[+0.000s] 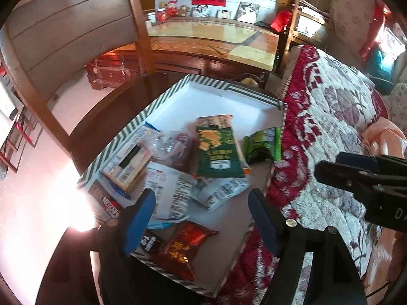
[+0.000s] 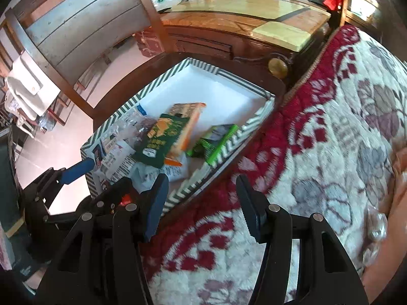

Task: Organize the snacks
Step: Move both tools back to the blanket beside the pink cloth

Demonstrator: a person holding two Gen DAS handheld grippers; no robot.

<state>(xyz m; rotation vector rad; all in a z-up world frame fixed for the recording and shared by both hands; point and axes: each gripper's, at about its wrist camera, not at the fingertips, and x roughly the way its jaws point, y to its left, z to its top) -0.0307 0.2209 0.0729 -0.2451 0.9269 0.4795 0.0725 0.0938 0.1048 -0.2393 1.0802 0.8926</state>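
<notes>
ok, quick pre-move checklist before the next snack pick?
1. Left gripper empty, jaws apart: ok.
2. Right gripper empty, jaws apart: ok.
3. Striped box has bare floor at its far end: ok.
4. Snacks tidy: not ok, the green packet lies across other packets.
5. Red packet lies inside the box, near its corner: ok.
6. Next snack in view on the blanket: cannot tell.
</notes>
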